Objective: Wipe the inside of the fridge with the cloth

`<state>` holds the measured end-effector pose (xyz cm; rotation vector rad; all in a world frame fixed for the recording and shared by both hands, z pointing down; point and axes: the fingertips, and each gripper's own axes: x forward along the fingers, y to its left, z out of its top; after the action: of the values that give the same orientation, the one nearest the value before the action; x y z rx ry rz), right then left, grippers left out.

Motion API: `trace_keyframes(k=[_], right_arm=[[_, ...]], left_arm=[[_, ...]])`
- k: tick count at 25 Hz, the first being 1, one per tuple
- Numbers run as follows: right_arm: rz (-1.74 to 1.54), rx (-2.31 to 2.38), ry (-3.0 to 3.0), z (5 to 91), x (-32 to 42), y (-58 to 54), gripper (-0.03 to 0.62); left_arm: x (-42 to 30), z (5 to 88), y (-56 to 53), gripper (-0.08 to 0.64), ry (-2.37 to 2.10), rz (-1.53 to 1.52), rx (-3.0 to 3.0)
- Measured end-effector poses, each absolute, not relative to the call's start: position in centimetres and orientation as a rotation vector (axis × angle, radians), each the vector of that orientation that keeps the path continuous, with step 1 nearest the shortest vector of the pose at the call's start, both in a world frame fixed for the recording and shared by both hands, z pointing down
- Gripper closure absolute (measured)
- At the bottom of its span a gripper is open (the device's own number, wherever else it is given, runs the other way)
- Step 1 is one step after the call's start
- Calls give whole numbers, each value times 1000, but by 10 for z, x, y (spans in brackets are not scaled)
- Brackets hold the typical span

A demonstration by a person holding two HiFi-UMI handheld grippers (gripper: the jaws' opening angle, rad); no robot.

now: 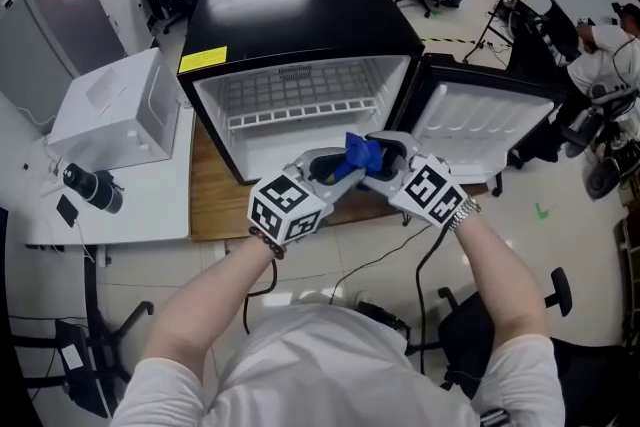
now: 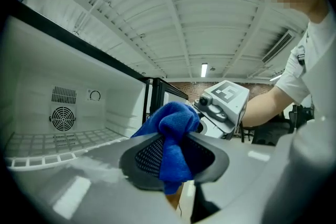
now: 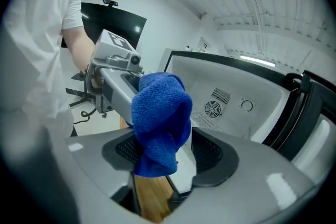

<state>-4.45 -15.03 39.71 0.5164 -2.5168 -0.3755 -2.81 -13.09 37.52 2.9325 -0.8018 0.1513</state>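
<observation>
The person's white shirt and two bare forearms fill the bottom of the head view, reaching forward to a small fridge. The fridge has a black top and a white inside and stands on a wooden board. Its door is swung wide to the right, and a white wire shelf crosses the upper part of the cavity. A round fan grille sits on the back wall.

The two grippers meet tip to tip in front of the opening. The left gripper has its jaws clamped on the cloth, with both dark pads pressing into it. The right gripper has its jaws spread wide. The cloth hangs in the gap between them, and clear space shows between it and the right-hand pad, so this gripper is not gripping it.

The cloth is bright blue with a nubby, looped weave. It is bunched into a tight wad, with a rounded bulge above the left gripper's pads and a short, creased tail drooping below them. It hangs in the air at the mouth of the fridge, just in front of the cavity floor.
</observation>
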Motion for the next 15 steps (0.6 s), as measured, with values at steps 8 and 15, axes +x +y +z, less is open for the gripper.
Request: trace_keyframes(k=[8,15], right_arm=[[-454,422,-2520,398,-20,-145,470],[-473,549,-2529,395,17,-153,518]], left_arm=[[4,374,-139,460,-727,191,2921],[37,370,-146,423,-840,206,2918]])
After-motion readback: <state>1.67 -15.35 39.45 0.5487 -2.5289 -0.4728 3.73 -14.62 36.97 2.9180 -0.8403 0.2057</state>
